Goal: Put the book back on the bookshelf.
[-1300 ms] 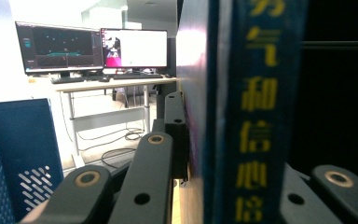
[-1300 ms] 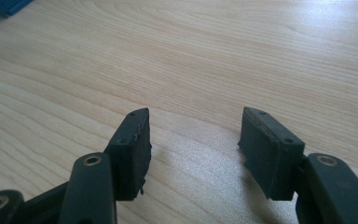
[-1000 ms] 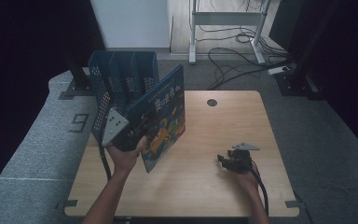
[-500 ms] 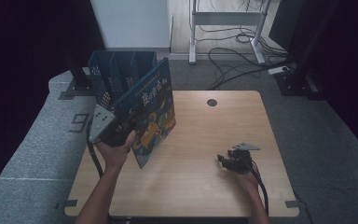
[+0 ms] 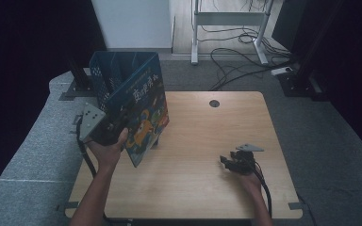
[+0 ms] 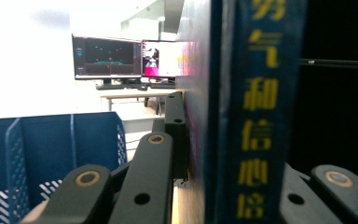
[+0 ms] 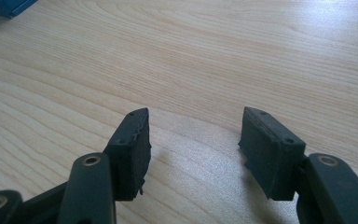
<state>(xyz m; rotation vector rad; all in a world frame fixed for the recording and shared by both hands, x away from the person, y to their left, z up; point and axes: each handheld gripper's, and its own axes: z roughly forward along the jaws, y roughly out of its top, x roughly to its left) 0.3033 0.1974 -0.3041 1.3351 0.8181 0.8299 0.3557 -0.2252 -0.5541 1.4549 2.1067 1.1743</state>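
Left gripper (image 6: pixel 205 186): black fingers (image 6: pixel 142 186) closed against both sides of an upright blue book (image 6: pixel 256 107), spine with yellow characters facing the camera. Blue perforated file rack (image 6: pixel 51 154) at lower left. Two lit monitors (image 6: pixel 121 58) on a desk (image 6: pixel 135 94) beyond.

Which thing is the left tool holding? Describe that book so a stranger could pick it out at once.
Start at the wooden table and go to its left edge, where a blue mesh file rack stands. Just in front of the rack, the left tool holds the book upright by its spine. Its dark blue cover with yellow characters and an orange cartoon figure sets it apart from the plain rack.
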